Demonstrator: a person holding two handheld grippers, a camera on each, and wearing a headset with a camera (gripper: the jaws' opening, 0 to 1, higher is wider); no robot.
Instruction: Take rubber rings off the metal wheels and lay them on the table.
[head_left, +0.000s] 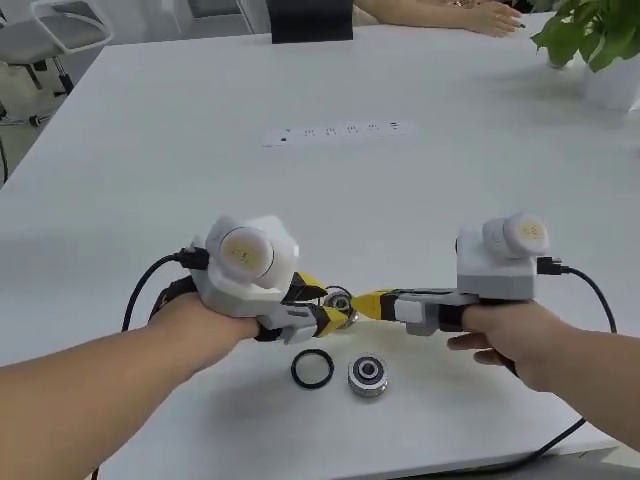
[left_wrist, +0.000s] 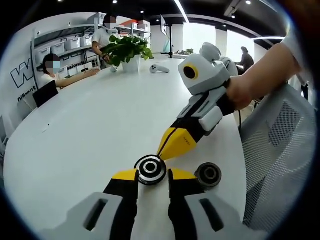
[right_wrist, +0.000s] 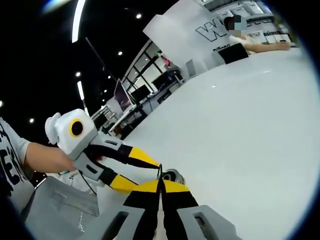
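Note:
A metal wheel (head_left: 339, 299) with a black rubber ring on it sits between the two grippers, just above the white table (head_left: 200, 160). My left gripper (head_left: 335, 312) comes in from the left and is shut on this wheel (left_wrist: 151, 169), one yellow jaw on each side. My right gripper (head_left: 358, 303) reaches in from the right, jaws pressed together and pinching the ring's edge (left_wrist: 161, 156). In the right gripper view its shut tips (right_wrist: 161, 184) touch the wheel (right_wrist: 173, 176). On the table in front lie a loose black rubber ring (head_left: 312, 368) and a bare metal wheel (head_left: 368, 375).
A flat power strip (head_left: 335, 131) lies mid-table. A potted plant (head_left: 595, 35) stands at the far right corner, and a person's hands (head_left: 480, 15) rest at the far edge. The table's near edge runs just below the loose wheel. A mesh chair (left_wrist: 285, 150) stands beside the table.

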